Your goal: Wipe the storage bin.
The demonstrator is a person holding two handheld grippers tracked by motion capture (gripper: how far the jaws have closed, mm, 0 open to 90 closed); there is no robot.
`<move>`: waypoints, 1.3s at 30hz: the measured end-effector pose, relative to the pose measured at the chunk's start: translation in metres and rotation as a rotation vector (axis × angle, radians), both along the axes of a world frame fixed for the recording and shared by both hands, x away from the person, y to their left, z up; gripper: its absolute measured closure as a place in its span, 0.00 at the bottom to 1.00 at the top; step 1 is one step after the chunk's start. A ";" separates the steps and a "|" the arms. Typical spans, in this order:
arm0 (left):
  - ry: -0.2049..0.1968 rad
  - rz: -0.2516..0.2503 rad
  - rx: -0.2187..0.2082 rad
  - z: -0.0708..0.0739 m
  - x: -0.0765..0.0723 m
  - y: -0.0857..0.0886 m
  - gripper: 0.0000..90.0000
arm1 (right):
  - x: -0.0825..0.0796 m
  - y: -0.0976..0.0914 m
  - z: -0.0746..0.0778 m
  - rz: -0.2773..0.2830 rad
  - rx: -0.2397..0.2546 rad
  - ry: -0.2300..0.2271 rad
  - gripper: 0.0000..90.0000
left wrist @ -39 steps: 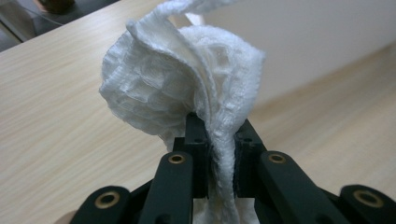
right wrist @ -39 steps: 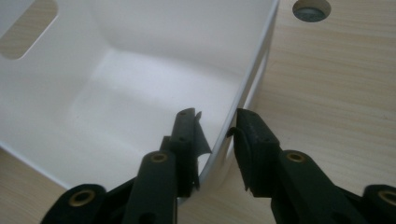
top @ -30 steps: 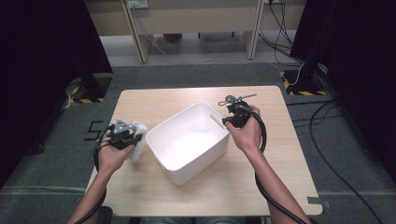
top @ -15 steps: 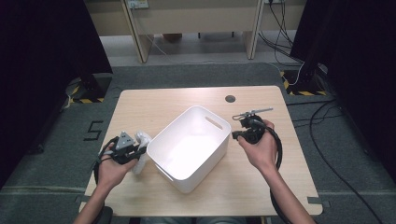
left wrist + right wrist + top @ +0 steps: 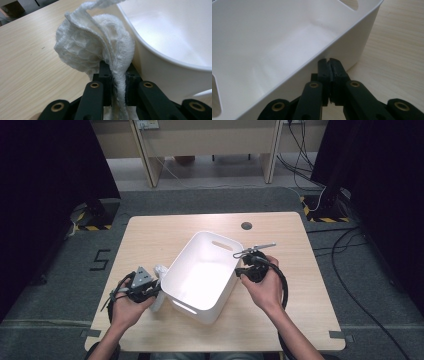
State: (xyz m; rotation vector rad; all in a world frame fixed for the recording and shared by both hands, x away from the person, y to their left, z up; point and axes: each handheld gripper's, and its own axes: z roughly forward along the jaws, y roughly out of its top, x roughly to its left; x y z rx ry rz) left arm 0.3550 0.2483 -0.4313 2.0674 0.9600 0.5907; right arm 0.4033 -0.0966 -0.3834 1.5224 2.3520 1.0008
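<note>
1. The step in hand looks like wiping or loading the white plastic bin (image 5: 202,270), which sits near the middle of the wooden counter (image 5: 280,320), turned at an angle.
2. The left gripper (image 5: 150,287) is just beside the bin's left wall. Its fingers (image 5: 105,77) are clamped on a white woven cloth (image 5: 95,50); a pinched fold runs down between them and the rest bunches up above, touching the bin's rim.
3. The right gripper (image 5: 239,269) is at the bin's right wall. In the right gripper view its fingers (image 5: 323,72) have just been closing and now meet pad to pad with nothing between them, just below the rim (image 5: 342,37).
4. Next move, as I judge it: lift the cloth over the near rim and bring it down inside. The right fingers hold nothing, so steadying the bin would call for a push against the wall or a fresh grip on the rim.
5. Hard to make out: whether the right fingertips touch the wall or stop just short. The cloth's lower end is hidden behind the left fingers. A thin metal piece (image 5: 262,246) near the right hand is too small to identify.
</note>
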 end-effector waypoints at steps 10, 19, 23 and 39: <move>0.008 -0.006 0.027 0.006 0.035 -0.025 0.89 | 0.037 0.016 -0.002 -0.109 0.003 -0.027 0.98; 0.005 -0.021 0.058 0.009 0.029 -0.026 0.88 | 0.041 -0.004 0.008 -0.146 0.037 -0.047 0.86; -0.010 -0.027 0.060 0.010 0.009 -0.023 0.88 | 0.023 -0.007 0.015 -0.125 0.068 -0.071 0.83; -0.045 -0.084 0.045 0.011 -0.040 -0.034 0.88 | -0.002 0.000 0.015 -0.085 0.077 -0.067 0.78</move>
